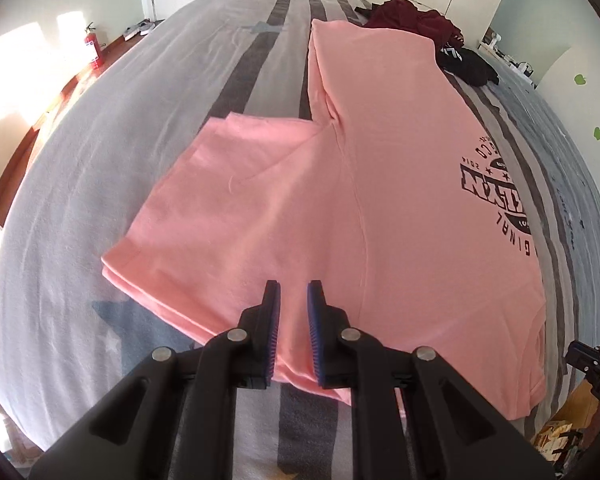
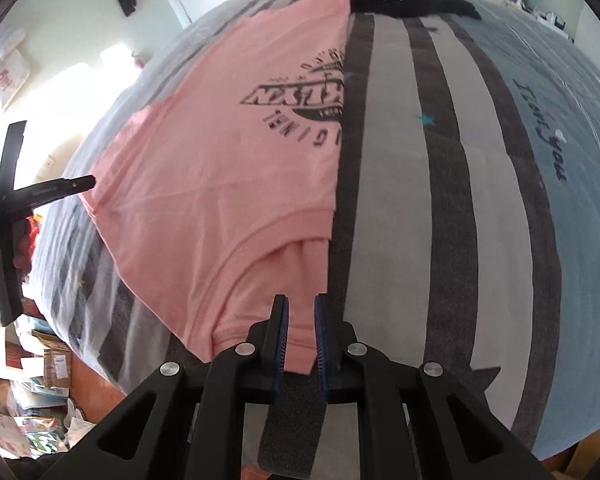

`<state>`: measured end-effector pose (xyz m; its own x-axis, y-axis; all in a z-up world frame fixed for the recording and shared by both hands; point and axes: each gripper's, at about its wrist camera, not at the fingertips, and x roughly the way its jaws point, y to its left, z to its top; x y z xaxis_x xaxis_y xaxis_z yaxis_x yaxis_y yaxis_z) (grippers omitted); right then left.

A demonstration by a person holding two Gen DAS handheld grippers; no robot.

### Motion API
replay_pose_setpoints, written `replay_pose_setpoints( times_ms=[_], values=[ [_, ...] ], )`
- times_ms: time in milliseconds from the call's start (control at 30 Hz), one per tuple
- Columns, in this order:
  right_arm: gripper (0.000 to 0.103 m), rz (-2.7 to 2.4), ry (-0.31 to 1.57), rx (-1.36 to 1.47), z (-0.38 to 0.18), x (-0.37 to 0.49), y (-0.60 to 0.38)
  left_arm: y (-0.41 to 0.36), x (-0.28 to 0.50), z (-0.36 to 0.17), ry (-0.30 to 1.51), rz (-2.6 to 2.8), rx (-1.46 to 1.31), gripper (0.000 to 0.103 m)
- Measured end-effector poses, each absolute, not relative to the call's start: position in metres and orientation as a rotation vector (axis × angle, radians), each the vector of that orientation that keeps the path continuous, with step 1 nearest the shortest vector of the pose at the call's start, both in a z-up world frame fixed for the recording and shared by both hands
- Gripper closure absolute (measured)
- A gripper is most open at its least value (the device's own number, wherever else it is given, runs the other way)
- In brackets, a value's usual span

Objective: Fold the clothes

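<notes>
Surface: striped bedspread (image 1: 80, 184), grey and white bands.
Shirt: pink T-shirt (image 1: 380, 184) flat on the bedspread, print up, right half folded under along a straight edge, left sleeve spread out.
Beyond shirt: dark clothes pile (image 1: 432, 28) at its far end.
My left gripper (image 1: 294, 292): narrowly parted, over the shirt's near shoulder, gripping nothing.
My right gripper (image 2: 301, 306): narrowly parted, over the shirt's collar edge, empty.

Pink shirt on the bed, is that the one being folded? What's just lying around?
For the job:
pink T-shirt
left gripper
right gripper

Just lying about:
maroon clothes
black garment
red fire extinguisher
striped bedspread
</notes>
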<state>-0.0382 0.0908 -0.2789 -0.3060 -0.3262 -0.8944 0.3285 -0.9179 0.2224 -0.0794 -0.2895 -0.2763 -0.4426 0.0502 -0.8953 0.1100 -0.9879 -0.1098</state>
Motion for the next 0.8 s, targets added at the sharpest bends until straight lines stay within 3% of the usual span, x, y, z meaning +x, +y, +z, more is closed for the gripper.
replay_pose_setpoints(
  times_ms=[233, 567, 733, 800],
  values=[
    [0.091, -2.216, -0.002, 1.422, -0.289, -0.083, 0.028, -0.329, -0.09, -0.316, 0.275, -2.491, 1.645, 0.091],
    [0.091, -2.216, 0.01, 1.393, -0.317, -0.145, -0.03, -0.376, -0.065, -0.297, 0.342, -2.413, 1.527, 0.091],
    [0.091, -2.192, -0.014, 1.467, -0.338, -0.145, -0.024, -0.398, -0.077, -0.295, 0.383, -2.404, 1.484, 0.067],
    [0.091, -2.188, -0.012, 1.47, -0.338, -0.141, -0.021, -0.402, -0.08, -0.304, 0.396, -2.386, 1.486, 0.065]
  ],
)
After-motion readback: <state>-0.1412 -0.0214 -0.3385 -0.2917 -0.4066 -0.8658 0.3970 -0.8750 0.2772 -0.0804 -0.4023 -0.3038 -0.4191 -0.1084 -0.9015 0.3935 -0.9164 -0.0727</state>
